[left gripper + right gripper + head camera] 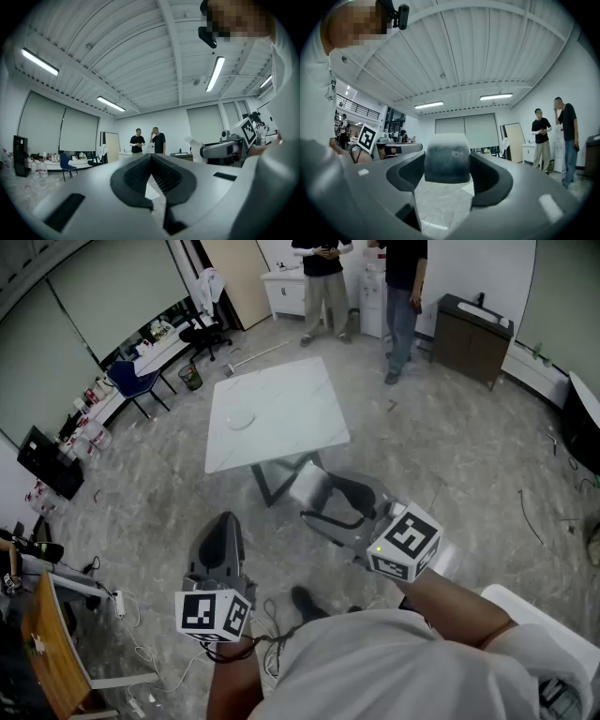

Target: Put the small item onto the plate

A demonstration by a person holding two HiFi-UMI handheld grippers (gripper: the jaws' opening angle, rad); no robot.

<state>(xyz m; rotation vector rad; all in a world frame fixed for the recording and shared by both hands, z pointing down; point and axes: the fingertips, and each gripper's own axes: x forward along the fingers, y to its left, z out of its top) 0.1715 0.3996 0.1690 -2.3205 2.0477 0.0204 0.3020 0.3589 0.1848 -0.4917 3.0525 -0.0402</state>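
A small grey item with a whitish top (446,158) sits between the jaws of my right gripper (446,166), and both pads press on its sides. In the head view this gripper (317,493) holds the item (307,486) in the air just in front of the white table (300,427). A small white plate (240,416) lies on the table's left part, well beyond the item. My left gripper (221,529) hangs lower at the left, over the floor. Its jaws (151,158) meet at the tips with nothing between them.
Two people stand beyond the table, one (323,282) by a white counter and one (403,296) to the right. A dark cabinet (473,326) stands at the back right and a blue chair (131,381) at the left. A wooden desk (52,643) and floor cables lie lower left.
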